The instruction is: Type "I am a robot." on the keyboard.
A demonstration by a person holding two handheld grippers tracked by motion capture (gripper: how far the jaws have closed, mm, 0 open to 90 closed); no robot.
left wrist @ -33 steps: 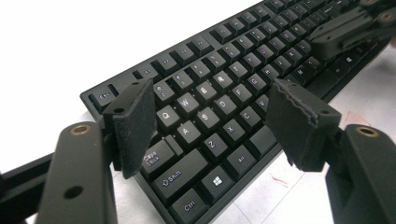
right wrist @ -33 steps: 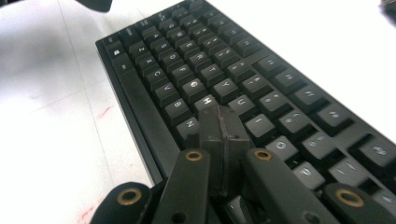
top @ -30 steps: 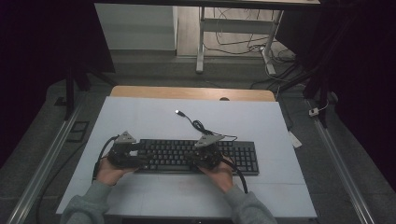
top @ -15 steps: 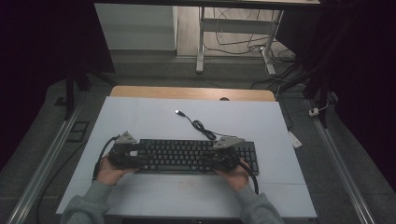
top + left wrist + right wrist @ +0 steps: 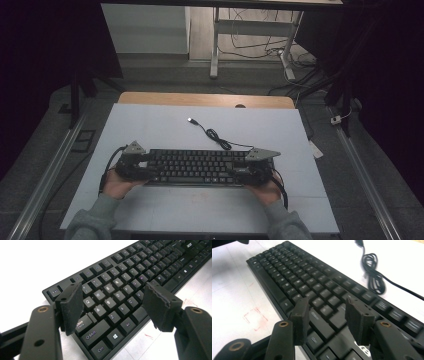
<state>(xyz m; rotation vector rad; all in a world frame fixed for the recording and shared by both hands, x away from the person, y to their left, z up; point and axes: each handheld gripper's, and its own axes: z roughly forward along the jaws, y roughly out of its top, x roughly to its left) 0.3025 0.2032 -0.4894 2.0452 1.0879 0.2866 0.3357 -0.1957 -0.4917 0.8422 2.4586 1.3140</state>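
Keyboard [image 5: 194, 167] is the main thing here, a black full-size one lying flat on the white table [image 5: 150, 125], close to the near edge and roughly centered left to right. Its cable [image 5: 220, 139] runs off toward the far side with a little coiled bundle, and the USB plug [image 5: 191, 120] just lies loose on the table top.

Left gripper [image 5: 112, 305] is at the left end of the keyboard, held in the person's left hand [image 5: 114, 184]. Jaws are spread wide apart, nothing clamped between them. In the left gripper view they hang over the Q/A/Z area, with the Ctrl and Shift keys down low in the frame. Can't really tell if the pads actually touch the keys or just sit above them.

Right gripper [image 5: 325, 320] is at the right end, in the right hand [image 5: 265, 191]. Jaws also apart, a bit narrower than the left ones, nothing gripped, pointing over the right-hand keys. Same deal, contact is hard to call.

Some faint red marks [image 5: 254, 317] show on the table just near of the keyboard. Beyond the white top there's a strip of wood [image 5: 205, 99], then grey floor [image 5: 165, 70], a metal desk leg [image 5: 215, 50] and loose wires [image 5: 295, 75] at the far right. Room is pretty dark on both sides.
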